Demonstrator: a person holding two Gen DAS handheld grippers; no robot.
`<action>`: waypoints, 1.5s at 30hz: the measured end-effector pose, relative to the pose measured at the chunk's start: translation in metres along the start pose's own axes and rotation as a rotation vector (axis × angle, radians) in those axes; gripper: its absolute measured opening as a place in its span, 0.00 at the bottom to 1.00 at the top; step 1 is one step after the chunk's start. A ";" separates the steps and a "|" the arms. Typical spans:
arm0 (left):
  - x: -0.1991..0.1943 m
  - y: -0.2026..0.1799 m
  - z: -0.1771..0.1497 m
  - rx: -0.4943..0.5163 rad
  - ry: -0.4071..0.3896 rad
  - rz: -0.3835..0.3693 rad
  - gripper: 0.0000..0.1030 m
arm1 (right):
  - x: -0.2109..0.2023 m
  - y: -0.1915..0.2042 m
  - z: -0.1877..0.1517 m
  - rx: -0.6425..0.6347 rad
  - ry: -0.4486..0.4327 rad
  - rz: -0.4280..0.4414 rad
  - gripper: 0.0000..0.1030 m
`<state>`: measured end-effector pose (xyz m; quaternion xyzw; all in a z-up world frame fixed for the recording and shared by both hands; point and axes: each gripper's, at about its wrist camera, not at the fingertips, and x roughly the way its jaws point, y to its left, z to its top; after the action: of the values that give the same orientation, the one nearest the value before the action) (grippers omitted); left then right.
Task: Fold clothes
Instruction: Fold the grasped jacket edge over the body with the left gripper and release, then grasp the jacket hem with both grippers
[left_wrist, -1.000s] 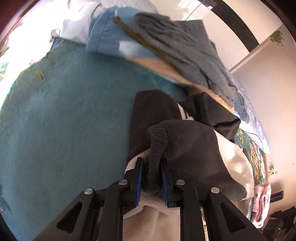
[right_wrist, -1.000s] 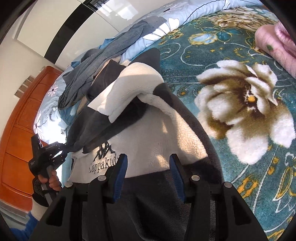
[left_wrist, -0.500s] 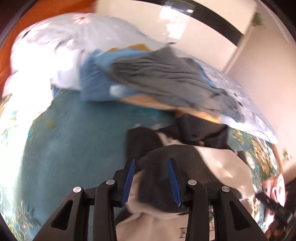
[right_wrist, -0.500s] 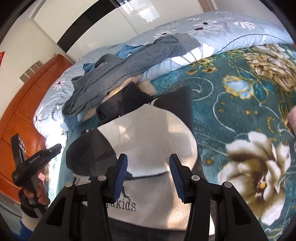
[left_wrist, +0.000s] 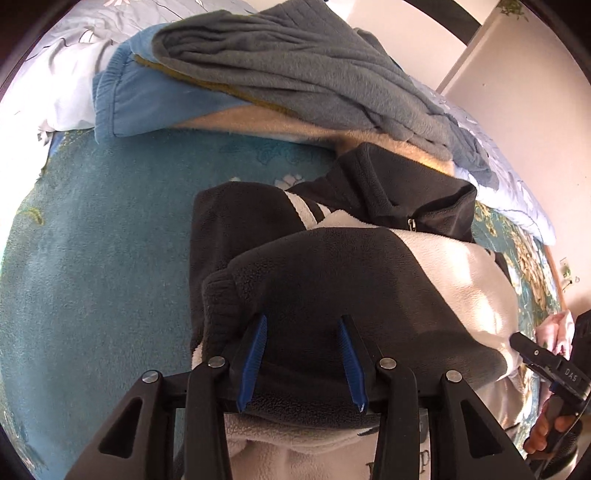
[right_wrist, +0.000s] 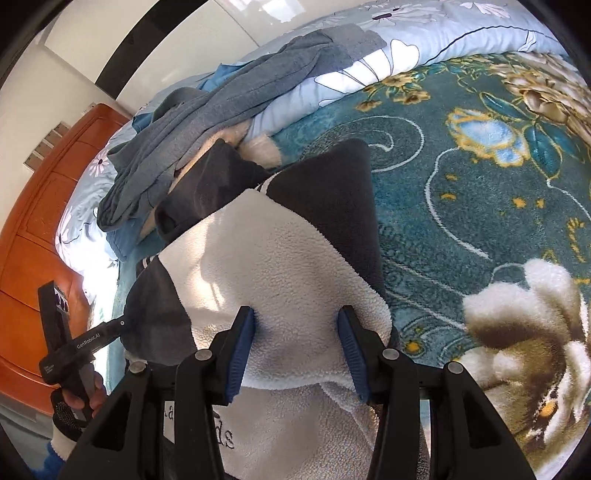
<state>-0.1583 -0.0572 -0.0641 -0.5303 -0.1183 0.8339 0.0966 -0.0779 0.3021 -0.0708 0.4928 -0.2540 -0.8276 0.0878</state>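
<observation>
Left gripper (left_wrist: 301, 360) open over fleece jacket (left_wrist: 332, 280).

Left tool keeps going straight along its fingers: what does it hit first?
Most likely the dark fleece sleeve folded across the cream jacket, lying between the open left tool fingers. Depth is unclear.

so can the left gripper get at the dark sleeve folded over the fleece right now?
Probably yes. The left gripper hangs open directly over the dark sleeve, fabric between its pads with nothing on top. The right gripper sits off to the side.
</observation>
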 end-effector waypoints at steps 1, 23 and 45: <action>0.002 0.001 0.000 0.001 0.004 0.002 0.42 | 0.000 0.000 0.000 -0.004 0.003 -0.001 0.47; -0.076 0.087 -0.130 -0.159 0.158 -0.088 0.77 | -0.122 -0.068 -0.162 0.182 0.015 -0.060 0.48; -0.112 0.100 -0.226 -0.256 0.261 -0.520 0.83 | -0.118 -0.061 -0.216 0.269 0.052 0.194 0.48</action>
<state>0.0905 -0.1634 -0.0902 -0.5928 -0.3404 0.6846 0.2532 0.1732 0.3287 -0.0935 0.4944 -0.4066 -0.7608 0.1073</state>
